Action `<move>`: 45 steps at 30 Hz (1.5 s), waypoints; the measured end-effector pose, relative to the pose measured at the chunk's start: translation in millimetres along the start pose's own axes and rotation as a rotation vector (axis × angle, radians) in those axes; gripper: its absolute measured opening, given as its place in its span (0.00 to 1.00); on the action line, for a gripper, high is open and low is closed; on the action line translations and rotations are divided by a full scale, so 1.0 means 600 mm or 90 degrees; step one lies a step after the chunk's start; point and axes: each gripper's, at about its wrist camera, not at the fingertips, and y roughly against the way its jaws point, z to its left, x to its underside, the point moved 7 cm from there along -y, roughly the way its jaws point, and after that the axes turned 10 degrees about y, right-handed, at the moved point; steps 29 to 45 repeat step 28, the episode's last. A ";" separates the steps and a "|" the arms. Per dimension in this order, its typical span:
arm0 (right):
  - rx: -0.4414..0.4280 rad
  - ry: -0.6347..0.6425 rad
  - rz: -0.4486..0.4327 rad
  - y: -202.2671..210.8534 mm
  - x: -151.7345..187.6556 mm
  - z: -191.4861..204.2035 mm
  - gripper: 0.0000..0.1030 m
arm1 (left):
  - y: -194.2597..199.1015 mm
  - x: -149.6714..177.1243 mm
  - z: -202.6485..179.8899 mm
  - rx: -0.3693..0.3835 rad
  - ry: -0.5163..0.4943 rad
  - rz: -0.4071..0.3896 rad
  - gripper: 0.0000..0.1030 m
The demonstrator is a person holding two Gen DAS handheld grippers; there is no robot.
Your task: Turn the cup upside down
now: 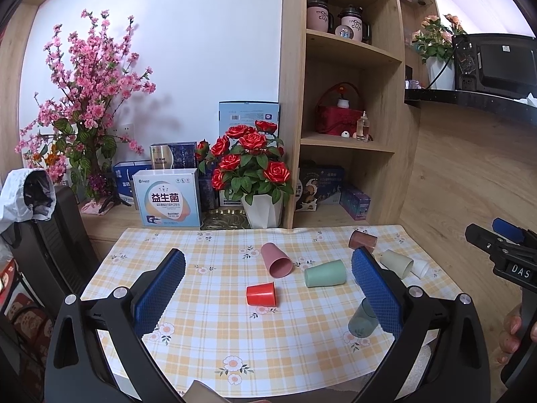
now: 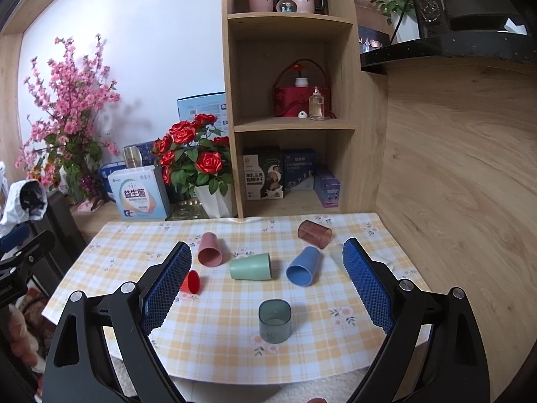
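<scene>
Both tools hover above the near edge of the table (image 2: 396, 235), which carries a checked floral cloth, and neither holds anything: the left gripper (image 1: 268, 288) has its jaws wide apart, and the right gripper (image 2: 266, 282) likewise. Several cups lie scattered on the cloth. The dark teal cup (image 2: 274, 325) stands nearest the right gripper, apparently mouth up, between its fingers in that view. The blue cup (image 2: 303, 266), mint cup (image 2: 251, 267), pink cup (image 2: 210, 249), red cup (image 2: 191, 281) and brown translucent cup (image 2: 314, 233) all lie on their sides; a pale cup beyond the right finger is largely hidden. Judged from this layout, no grasp has begun, and which cup is intended cannot be told. Risks: the cups on their sides will likely roll if nudged by a finger, possibly into a neighbour, since the mint and blue cups lie near each other. A grip taken too near the rim of a smooth tapered cup may slip during the turn. The teal cup sits close to the near table edge, so a clumsy release could send it off.
</scene>
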 end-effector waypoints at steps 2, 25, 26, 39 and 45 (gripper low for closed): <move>0.000 0.000 0.000 0.000 0.000 0.000 0.86 | -0.001 0.001 -0.001 0.001 0.003 0.006 0.94; 0.001 0.002 0.012 -0.008 0.011 0.001 0.86 | -0.015 0.012 -0.015 0.005 -0.002 0.022 0.94; 0.000 0.002 0.012 -0.009 0.011 0.000 0.86 | -0.014 0.012 -0.015 0.004 -0.002 0.021 0.94; -0.001 0.002 0.015 -0.010 0.013 0.001 0.86 | -0.014 0.012 -0.016 0.003 -0.004 0.018 0.94; -0.001 0.002 0.015 -0.010 0.013 0.001 0.86 | -0.014 0.012 -0.016 0.003 -0.004 0.018 0.94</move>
